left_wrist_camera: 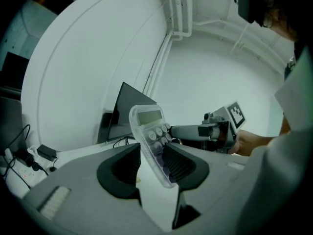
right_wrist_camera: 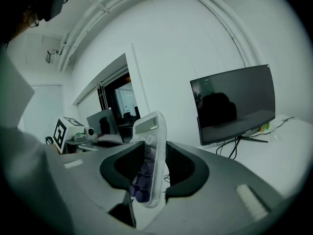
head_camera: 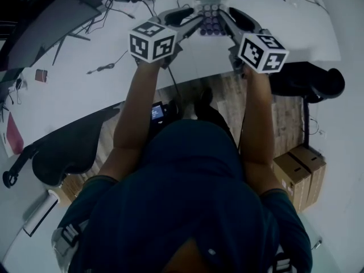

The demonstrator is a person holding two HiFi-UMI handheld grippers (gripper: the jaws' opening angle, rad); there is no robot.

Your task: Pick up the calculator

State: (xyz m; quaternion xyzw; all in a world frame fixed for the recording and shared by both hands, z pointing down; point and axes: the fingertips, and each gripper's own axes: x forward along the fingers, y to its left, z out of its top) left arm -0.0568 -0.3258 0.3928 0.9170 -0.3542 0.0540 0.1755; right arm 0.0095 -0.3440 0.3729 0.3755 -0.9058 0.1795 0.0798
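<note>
The calculator [head_camera: 209, 15], pale with a grey display and rows of white and purple keys, hangs in the air above the white desk [head_camera: 85, 84], held from both sides. My left gripper [head_camera: 196, 21] is shut on its left edge and my right gripper [head_camera: 223, 21] on its right edge. In the left gripper view the calculator [left_wrist_camera: 152, 133] stands tilted between the dark pads [left_wrist_camera: 178, 163] of the left gripper [left_wrist_camera: 151, 165], with the right gripper [left_wrist_camera: 217, 129] beyond it. Seen from the right gripper view, the calculator [right_wrist_camera: 149, 153] stands nearly upright in the right gripper [right_wrist_camera: 149, 173].
A dark monitor [right_wrist_camera: 234, 104] stands on the desk to the right, another monitor [left_wrist_camera: 128, 109] to the left. Cables [head_camera: 108, 67] and a power strip [left_wrist_camera: 46, 153] lie on the desk. A black chair [head_camera: 310, 81] and cardboard boxes [head_camera: 298, 172] stand on the floor.
</note>
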